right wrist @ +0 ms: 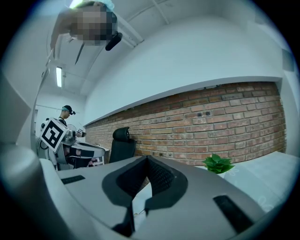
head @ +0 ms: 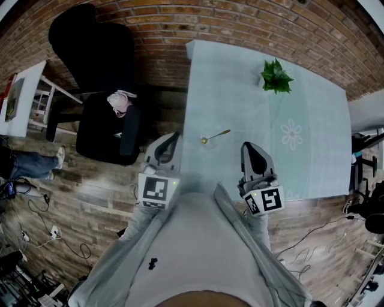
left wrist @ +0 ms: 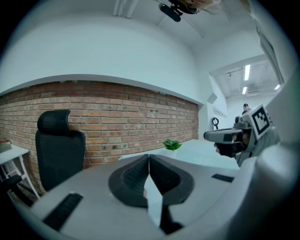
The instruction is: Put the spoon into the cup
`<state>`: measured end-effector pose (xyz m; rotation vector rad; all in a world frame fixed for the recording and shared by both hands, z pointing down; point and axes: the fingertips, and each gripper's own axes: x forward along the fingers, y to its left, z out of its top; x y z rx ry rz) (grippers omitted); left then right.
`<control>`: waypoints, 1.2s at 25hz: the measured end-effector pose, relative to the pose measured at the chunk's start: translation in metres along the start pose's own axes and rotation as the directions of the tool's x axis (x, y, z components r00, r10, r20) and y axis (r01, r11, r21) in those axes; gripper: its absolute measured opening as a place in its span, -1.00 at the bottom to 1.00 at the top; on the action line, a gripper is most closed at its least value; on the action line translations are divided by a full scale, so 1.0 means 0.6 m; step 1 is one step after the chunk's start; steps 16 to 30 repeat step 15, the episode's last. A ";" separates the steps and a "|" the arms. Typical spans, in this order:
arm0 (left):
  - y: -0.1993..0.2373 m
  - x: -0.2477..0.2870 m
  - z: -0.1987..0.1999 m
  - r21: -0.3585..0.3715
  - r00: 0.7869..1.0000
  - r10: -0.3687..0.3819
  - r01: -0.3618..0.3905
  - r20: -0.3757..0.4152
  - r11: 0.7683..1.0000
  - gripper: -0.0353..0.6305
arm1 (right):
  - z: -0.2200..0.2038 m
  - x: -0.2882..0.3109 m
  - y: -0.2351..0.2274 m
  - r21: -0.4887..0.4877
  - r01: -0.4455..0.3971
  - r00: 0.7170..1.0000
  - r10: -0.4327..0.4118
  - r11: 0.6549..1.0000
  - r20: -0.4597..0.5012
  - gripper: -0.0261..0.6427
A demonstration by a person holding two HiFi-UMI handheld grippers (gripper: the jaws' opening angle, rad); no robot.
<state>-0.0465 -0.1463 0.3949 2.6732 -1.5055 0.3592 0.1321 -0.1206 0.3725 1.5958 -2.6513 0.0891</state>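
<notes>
Black office chair (head: 102, 90) at far left, standing on the wooden floor (head: 90, 192).

Left gripper (head: 170, 139): held in a grey-sleeved arm close to the body, just off the left edge of the pale blue-green table (head: 324, 120), over floor. It points away from the person towards the brick wall (head: 240, 18), nose dipped slightly. Its own view shows the jaws closed tip to tip, nothing between them.

Small gold-coloured metal spoon (head: 215, 137): lies flat on the table near its left edge, bowl end to the left. It sits ahead of both grippers and between them, touched by neither.

Right gripper (head: 249, 147): over the table's near edge, held about level, facing the same way as the left. Jaws pressed together, empty.

Small green potted plant (head: 276, 77): far side of the table, well apart from the spoon.
</notes>
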 end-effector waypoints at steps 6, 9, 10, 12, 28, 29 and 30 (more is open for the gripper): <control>0.000 0.001 -0.003 0.000 1.000 0.002 -0.002 -0.001 1.000 -0.83 | -0.004 -0.001 -0.003 -0.001 0.007 1.000 -0.007 1.000 -0.003 -0.88; -0.002 0.001 -0.004 -0.001 1.000 0.000 0.000 -0.001 1.000 -0.83 | -0.007 -0.002 -0.004 0.000 0.012 1.000 -0.012 1.000 -0.005 -0.88; -0.002 0.000 -0.005 -0.001 1.000 0.000 0.000 -0.002 1.000 -0.83 | -0.007 -0.002 -0.004 -0.001 0.014 1.000 -0.014 1.000 -0.006 -0.88; -0.002 -0.001 -0.004 0.002 1.000 0.001 -0.001 -0.003 1.000 -0.83 | -0.006 -0.002 -0.003 -0.002 0.013 1.000 -0.013 1.000 -0.004 -0.88; -0.003 -0.002 -0.003 0.000 1.000 0.004 -0.004 -0.001 1.000 -0.83 | -0.003 -0.001 -0.004 -0.005 0.010 1.000 -0.010 1.000 -0.003 -0.88; -0.003 -0.002 -0.003 0.000 1.000 0.004 -0.004 -0.001 1.000 -0.83 | -0.003 -0.001 -0.004 -0.005 0.010 1.000 -0.010 1.000 -0.003 -0.88; -0.003 -0.002 -0.003 0.000 1.000 0.004 -0.004 -0.001 1.000 -0.83 | -0.003 -0.001 -0.004 -0.005 0.010 1.000 -0.010 1.000 -0.003 -0.88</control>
